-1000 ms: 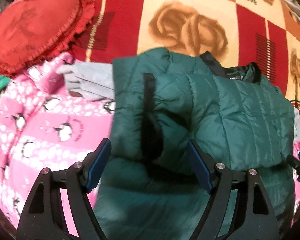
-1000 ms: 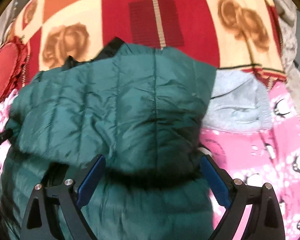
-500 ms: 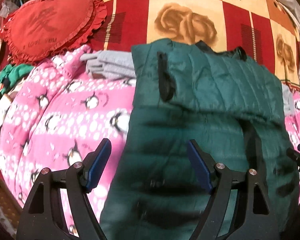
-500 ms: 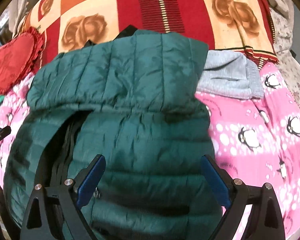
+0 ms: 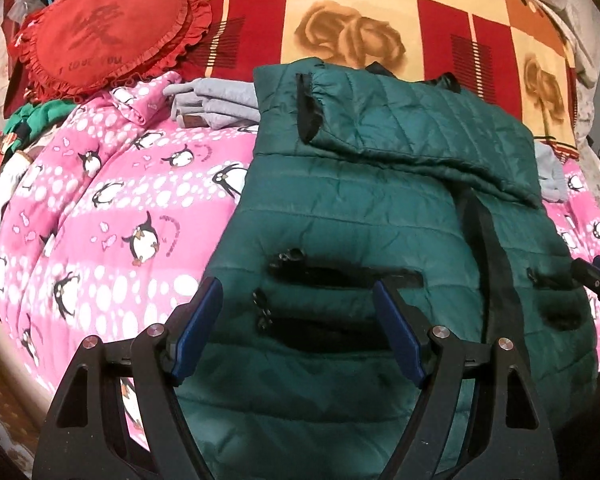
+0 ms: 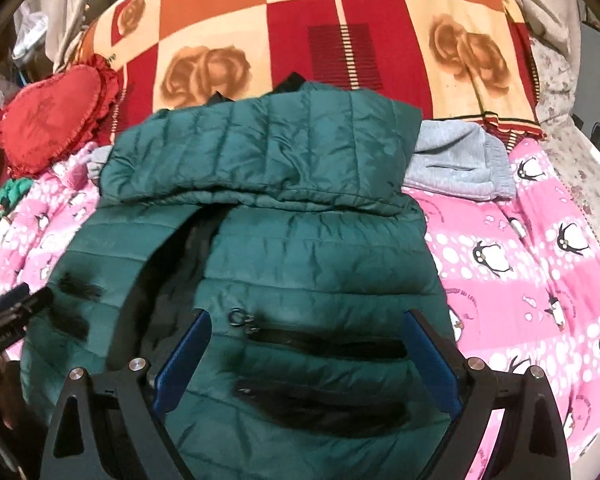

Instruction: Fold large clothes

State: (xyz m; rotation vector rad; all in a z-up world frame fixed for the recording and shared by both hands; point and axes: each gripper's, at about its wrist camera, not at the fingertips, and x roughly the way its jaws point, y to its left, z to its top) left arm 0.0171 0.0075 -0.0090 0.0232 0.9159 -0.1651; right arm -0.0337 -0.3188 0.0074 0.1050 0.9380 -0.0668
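A dark green quilted puffer jacket [image 5: 340, 216] lies front-up on the bed, also in the right wrist view [image 6: 300, 256]. Both sleeves are folded across its chest [image 5: 412, 132] [image 6: 260, 156]. Black pocket zips show near the hem. My left gripper [image 5: 300, 332] is open and empty above the jacket's lower left part. My right gripper [image 6: 304, 356] is open and empty above the lower right part. Each gripper's tip shows at the edge of the other's view.
A pink penguin blanket [image 5: 112, 208] [image 6: 540, 240] covers the bed under the jacket. A grey folded garment [image 5: 216, 100] [image 6: 456, 164] lies behind it. A red heart cushion [image 5: 100, 36] sits far left. A red and cream rose blanket [image 6: 340, 32] lies beyond.
Both grippers have pulled back towards the jacket's hem, away from the folded sleeves. More of the jacket's lower body and pockets is in view. The sleeves lie where they were laid.
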